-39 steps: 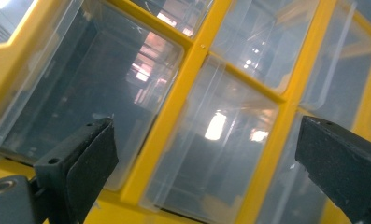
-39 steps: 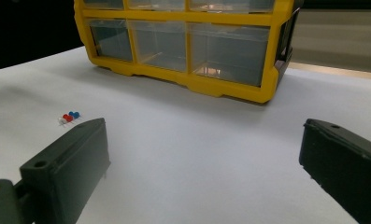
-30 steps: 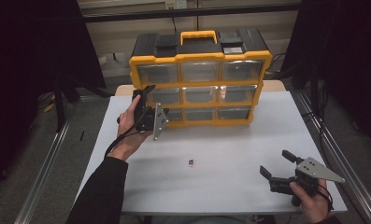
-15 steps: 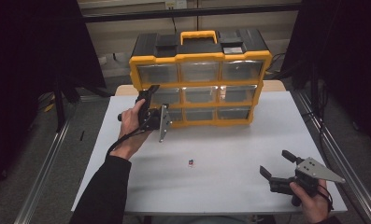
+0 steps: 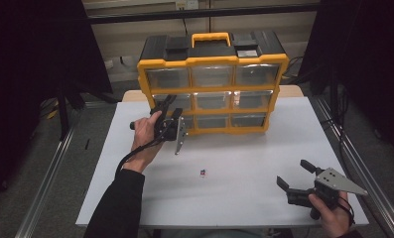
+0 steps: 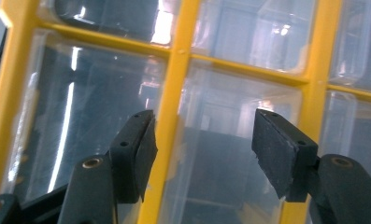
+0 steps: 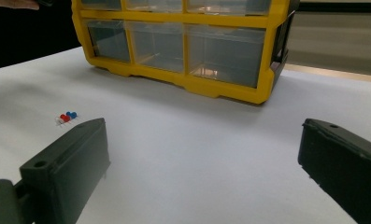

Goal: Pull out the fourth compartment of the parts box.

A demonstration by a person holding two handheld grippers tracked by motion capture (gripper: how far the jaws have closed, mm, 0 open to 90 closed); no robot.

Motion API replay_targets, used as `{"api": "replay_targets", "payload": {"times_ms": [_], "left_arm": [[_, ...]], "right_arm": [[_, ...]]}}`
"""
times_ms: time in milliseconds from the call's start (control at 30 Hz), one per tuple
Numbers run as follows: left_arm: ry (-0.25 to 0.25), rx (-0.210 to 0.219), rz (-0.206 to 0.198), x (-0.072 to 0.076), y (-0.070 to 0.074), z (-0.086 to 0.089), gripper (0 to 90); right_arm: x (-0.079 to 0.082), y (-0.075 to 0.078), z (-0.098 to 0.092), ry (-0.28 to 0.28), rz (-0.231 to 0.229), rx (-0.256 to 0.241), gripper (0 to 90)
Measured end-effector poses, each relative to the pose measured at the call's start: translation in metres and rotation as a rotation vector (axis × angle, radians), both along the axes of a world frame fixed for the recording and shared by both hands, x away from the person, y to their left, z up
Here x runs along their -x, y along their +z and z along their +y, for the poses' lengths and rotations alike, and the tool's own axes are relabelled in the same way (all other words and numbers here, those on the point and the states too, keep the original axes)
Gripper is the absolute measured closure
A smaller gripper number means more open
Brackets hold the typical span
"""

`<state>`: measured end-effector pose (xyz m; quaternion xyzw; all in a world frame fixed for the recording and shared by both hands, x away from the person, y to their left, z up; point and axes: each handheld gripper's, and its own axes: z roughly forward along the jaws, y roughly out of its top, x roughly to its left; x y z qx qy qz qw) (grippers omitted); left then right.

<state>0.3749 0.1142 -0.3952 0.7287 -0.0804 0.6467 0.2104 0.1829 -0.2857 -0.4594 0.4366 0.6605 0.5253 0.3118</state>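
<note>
A yellow and black drawer cabinet (image 5: 212, 82) with clear drawers stands at the back of the white table (image 5: 244, 158). My left gripper (image 5: 165, 105) is open and held right up against the cabinet's left side, at the middle drawer row. In the left gripper view its jaws straddle a yellow upright divider (image 6: 171, 116) between two clear drawers (image 6: 220, 154). A few small push pins (image 5: 203, 173), red, blue and white, lie at the table's middle (image 7: 66, 117). My right gripper (image 5: 296, 174) rests open near the front right corner with nothing between its jaws.
The cabinet (image 7: 183, 44) has a yellow carry handle (image 5: 212, 38) on top. Metal rails (image 5: 356, 153) run along both sides of the table. Dark curtains hang at left and right.
My left gripper has moved a little right and closer to the cabinet's drawers. The right gripper has not moved.
</note>
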Motion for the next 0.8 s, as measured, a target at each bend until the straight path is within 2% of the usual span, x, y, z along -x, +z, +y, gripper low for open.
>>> {"api": "replay_targets", "payload": {"times_ms": [33,100,133,167,333,400,433,467,500,533,567,600,633,667,700,767,800], "left_arm": [[0.005,-0.03,-0.003,-0.001,-0.001,0.0,41.7],[0.019,-0.056,-0.001,-0.004,-0.002,0.001,43.4],[0.013,-0.042,0.006,-0.006,-0.003,0.002,45.2],[0.031,-0.042,0.013,-0.007,-0.002,0.003,46.7],[0.007,-0.006,-0.006,-0.013,-0.004,0.005,50.5],[0.016,-0.017,-0.004,-0.014,-0.002,0.007,52.5],[0.009,0.017,-0.003,-0.016,-0.003,0.007,52.7],[0.034,-0.013,-0.015,-0.014,0.0,0.008,55.5],[0.02,0.003,-0.008,-0.015,0.0,0.008,57.9],[0.028,-0.008,-0.01,-0.015,0.001,0.008,58.6],[-0.005,0.015,-0.021,-0.017,-0.001,0.007,59.4],[0.029,-0.03,-0.028,-0.015,0.0,0.008,60.5],[0.01,0.004,-0.035,-0.017,-0.002,0.007,61.4],[0.007,0.008,-0.033,-0.017,-0.003,0.007,62.8],[0.029,-0.023,-0.046,-0.016,-0.002,0.007,65.5],[0.029,-0.031,-0.061,-0.016,-0.001,0.007,66.0],[0.017,-0.007,-0.055,-0.017,-0.004,0.006,66.0]], "right_arm": [[0.0,0.0,0.0,0.001,0.002,0.0,1.6],[0.001,0.0,0.0,0.0,0.004,0.002,1.6],[0.001,0.0,0.0,-0.002,0.004,0.001,1.6],[0.001,0.0,0.0,-0.001,0.004,0.002,1.7],[0.001,0.0,-0.001,-0.008,0.0,0.003,1.9],[0.001,0.0,-0.001,-0.008,0.001,0.002,1.9],[0.001,0.0,-0.001,-0.005,0.001,0.004,1.9],[0.001,0.0,0.0,-0.005,0.003,0.003,1.9],[0.001,0.0,0.0,-0.003,0.004,0.002,1.9],[0.001,0.0,0.0,-0.003,0.004,0.003,1.9],[0.001,0.0,0.0,-0.002,0.004,0.002,1.9],[0.001,0.0,0.0,-0.002,0.004,0.003,2.0],[0.001,0.0,0.0,-0.003,0.004,0.003,2.1],[0.001,0.0,0.0,0.002,0.005,0.003,2.1],[0.001,0.0,0.0,0.004,0.006,0.005,2.1],[0.001,0.0,0.0,0.002,0.005,0.004,2.1],[0.001,0.0,0.0,0.0,0.004,0.002,2.1]]}}
